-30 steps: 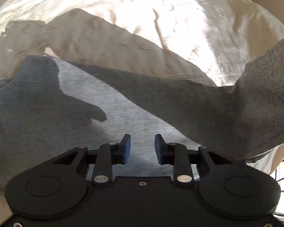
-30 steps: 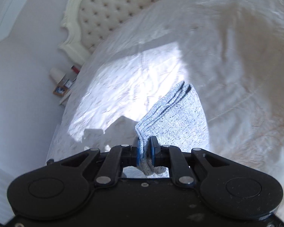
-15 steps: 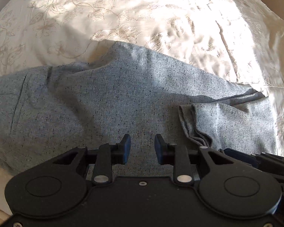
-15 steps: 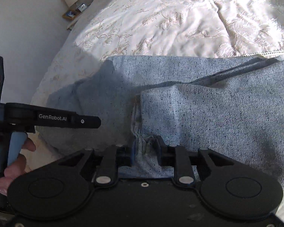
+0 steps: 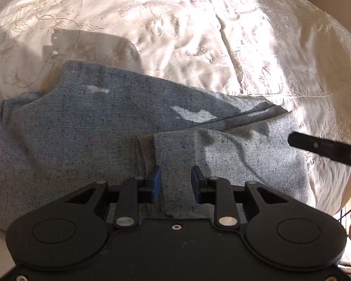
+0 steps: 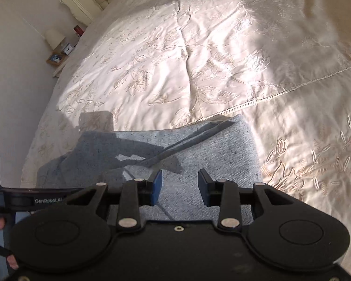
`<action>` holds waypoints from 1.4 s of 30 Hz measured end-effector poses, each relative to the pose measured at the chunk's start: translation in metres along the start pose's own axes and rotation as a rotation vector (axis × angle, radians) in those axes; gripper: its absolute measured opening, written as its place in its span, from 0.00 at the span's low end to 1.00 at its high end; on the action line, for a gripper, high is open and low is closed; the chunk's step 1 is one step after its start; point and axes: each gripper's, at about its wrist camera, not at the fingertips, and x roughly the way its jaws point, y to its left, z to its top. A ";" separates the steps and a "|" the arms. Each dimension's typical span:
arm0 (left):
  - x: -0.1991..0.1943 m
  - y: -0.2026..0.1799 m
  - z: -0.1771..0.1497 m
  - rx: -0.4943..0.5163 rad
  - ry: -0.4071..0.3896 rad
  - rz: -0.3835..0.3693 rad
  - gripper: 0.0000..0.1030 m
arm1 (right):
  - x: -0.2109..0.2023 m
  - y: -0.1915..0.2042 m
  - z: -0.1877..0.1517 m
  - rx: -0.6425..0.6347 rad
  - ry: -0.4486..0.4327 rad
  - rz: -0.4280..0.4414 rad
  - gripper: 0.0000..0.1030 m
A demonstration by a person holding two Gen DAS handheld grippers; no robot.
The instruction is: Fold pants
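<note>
Right gripper (image 6: 178,187) jaws have just been opening, releasing pants (image 6: 199,152) folded at 12 o'clock; left gripper (image 5: 175,182) staying spread, empty

One marking reads clearly — white lettering "GenRobot.AI" on the black side bar of the left gripper (image 6: 176,188), seen at the left edge of the right wrist view. In the left wrist view, the black bar of the right gripper (image 5: 325,148) carries faint characters — too blurred to read.
</note>
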 end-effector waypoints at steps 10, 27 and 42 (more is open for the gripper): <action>0.029 -0.036 -0.034 0.093 0.104 0.080 0.38 | 0.078 -0.067 0.055 0.052 0.112 -0.085 0.22; 0.055 -0.028 0.026 -0.084 -0.021 0.226 0.44 | -0.001 -0.028 -0.010 -0.266 0.152 0.070 0.35; -0.012 0.028 -0.006 -0.142 -0.121 0.301 0.48 | 0.016 -0.024 -0.040 -0.273 0.223 -0.020 0.33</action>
